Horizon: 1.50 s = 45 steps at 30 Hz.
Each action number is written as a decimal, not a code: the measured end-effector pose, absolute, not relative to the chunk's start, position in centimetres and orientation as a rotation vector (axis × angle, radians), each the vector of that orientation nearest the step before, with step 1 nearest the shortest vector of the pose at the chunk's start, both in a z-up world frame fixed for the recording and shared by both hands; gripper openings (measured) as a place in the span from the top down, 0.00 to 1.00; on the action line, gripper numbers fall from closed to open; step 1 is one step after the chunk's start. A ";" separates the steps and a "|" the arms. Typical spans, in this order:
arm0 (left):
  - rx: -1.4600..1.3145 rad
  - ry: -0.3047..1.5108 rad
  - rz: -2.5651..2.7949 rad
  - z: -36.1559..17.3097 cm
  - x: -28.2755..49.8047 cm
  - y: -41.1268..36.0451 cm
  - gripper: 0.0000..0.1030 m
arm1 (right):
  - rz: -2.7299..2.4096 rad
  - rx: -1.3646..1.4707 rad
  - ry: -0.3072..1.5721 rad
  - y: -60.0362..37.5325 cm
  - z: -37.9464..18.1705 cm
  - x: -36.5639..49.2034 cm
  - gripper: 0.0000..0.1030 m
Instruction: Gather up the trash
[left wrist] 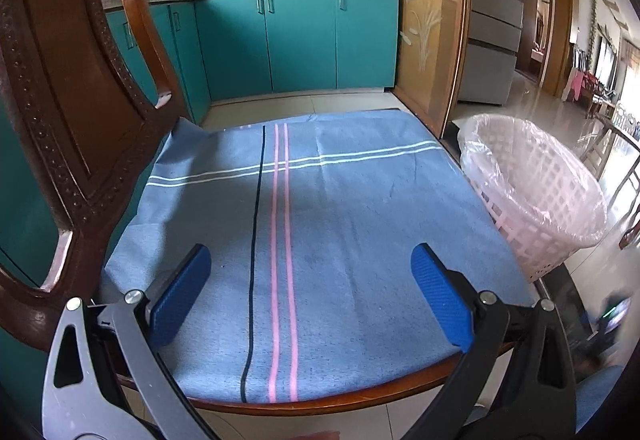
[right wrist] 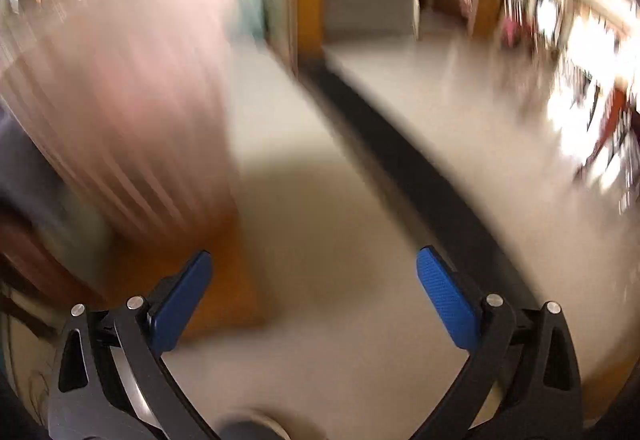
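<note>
**Left wrist: tongs wide over a bare cloth, bin at the right**

Left wrist view, from the left edge: I see a carved wooden chair back (left wrist: pixel 60 111) filling the upper left, with teal kitchen cabinets (left wrist: pixel 296 39) behind it at top centre. Across the middle lies a blue striped cloth (left wrist: pixel 340 224) spread over a wood-edged seat, and I can make out no trash on it. My left tongs (left wrist: pixel 311 292) hang over the near part of the cloth, blue pads (left wrist: pixel 182 296) spread wide, holding nothing. At the right of the frame, just beside the cloth's edge, stands the pink lattice bin (left wrist: pixel 536 191) lined with a clear bag; its contents I cannot make out.

On the right wrist view everything is smeared by motion blur. A pinkish streaked mass (right wrist: pixel 132 99) fills the upper left, probably the bin, though I cannot tell. Pale floor (right wrist: pixel 320 240) runs through the centre, crossed by a dark strip (right wrist: pixel 420 175). My right tongs (right wrist: pixel 313 296) sit at the bottom, spread wide and empty.
</note>
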<state>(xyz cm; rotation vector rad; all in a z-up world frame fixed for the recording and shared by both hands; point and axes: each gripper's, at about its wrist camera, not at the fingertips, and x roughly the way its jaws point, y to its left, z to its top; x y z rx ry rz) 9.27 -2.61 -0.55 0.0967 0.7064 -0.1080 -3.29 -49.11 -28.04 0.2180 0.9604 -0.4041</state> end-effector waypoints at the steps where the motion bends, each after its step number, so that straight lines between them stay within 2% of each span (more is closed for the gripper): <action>1: 0.111 0.717 -0.107 -1.0 9.4 -2.9 0.03 | -0.430 0.254 1.023 -49.9 -32.4 -4.1 0.03; 3: 0.136 0.727 -0.099 -1.7 9.7 -3.3 0.03 | -0.448 0.269 1.071 -50.2 -38.7 -5.7 0.03; 6: 0.152 0.715 -0.087 -2.2 9.9 -3.7 0.03 | -0.433 0.290 1.134 -50.0 -45.0 -6.8 0.03; 12: 0.141 0.667 -0.074 -2.3 9.9 -4.0 0.03 | -0.393 0.285 1.148 -49.6 -50.3 -6.6 0.03; 26: 0.142 0.699 -0.085 -3.6 10.8 -4.9 0.03 | -0.383 0.206 0.952 -49.4 -51.0 -6.6 0.02; 45: 0.218 0.719 -0.135 -4.1 9.2 -6.5 0.03 | -0.380 0.206 0.951 -49.5 -50.9 -6.4 0.02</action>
